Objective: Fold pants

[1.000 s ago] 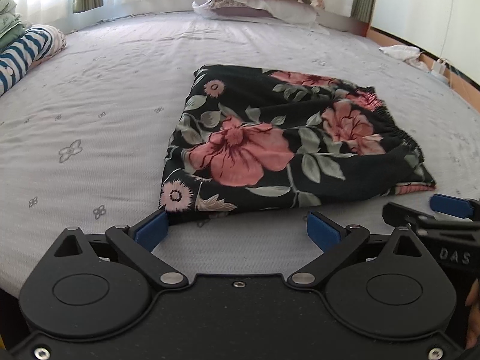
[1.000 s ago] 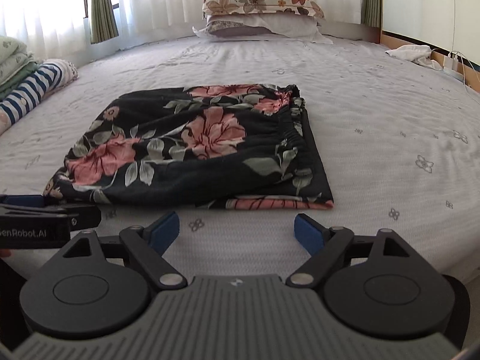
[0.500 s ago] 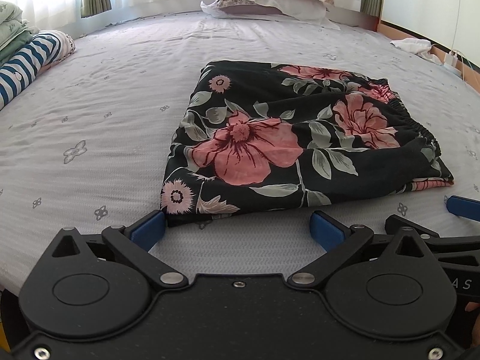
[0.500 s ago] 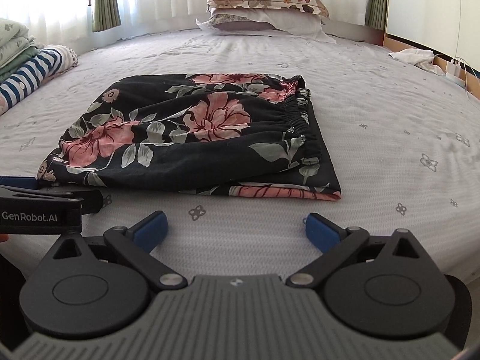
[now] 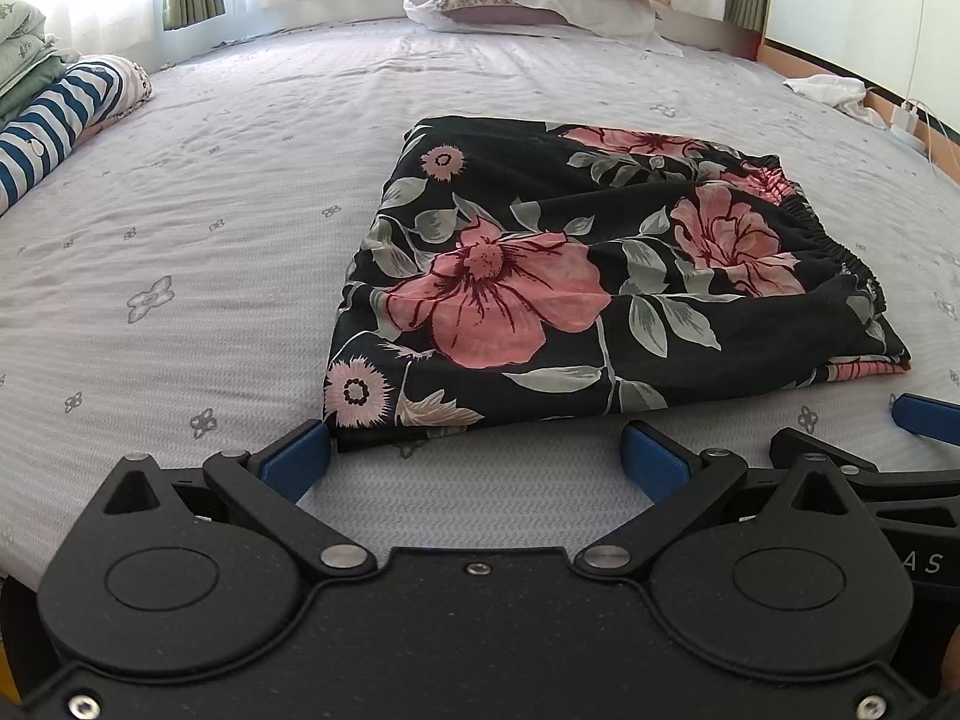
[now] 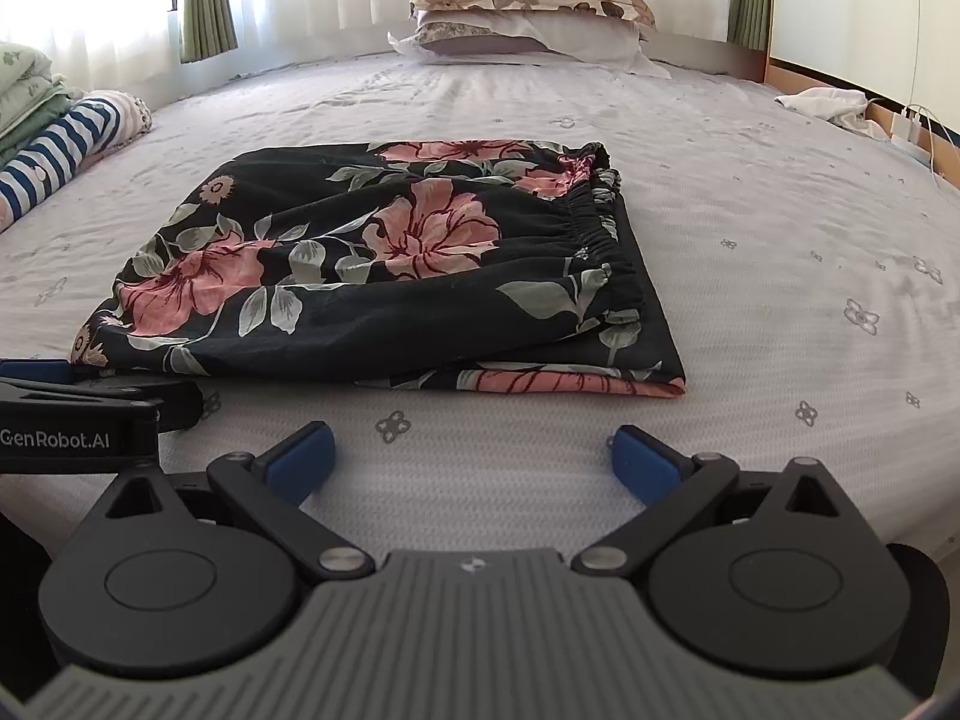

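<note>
Black pants with pink flowers [image 5: 588, 276] lie folded into a flat rectangle on the grey bed sheet [image 5: 180, 240]; they also show in the right wrist view [image 6: 384, 276]. The elastic waistband [image 6: 606, 240] is on their right side. My left gripper [image 5: 474, 453] is open and empty, just short of the pants' near left corner. My right gripper [image 6: 471, 456] is open and empty, just short of the near edge toward the right. Each gripper shows at the edge of the other's view: the right one [image 5: 924, 414] and the left one [image 6: 90, 396].
Stacked pillows [image 6: 528, 18] lie at the head of the bed. Folded striped and green laundry [image 5: 54, 114] sits at the left edge. A white cloth [image 6: 828, 105] and a charger with cables [image 6: 906, 132] lie at the right edge by the wooden frame.
Both grippers stayed open and empty. Both views have tilted slightly so the pants sit a little lower and nearer the fingertips; the pants have not moved.
</note>
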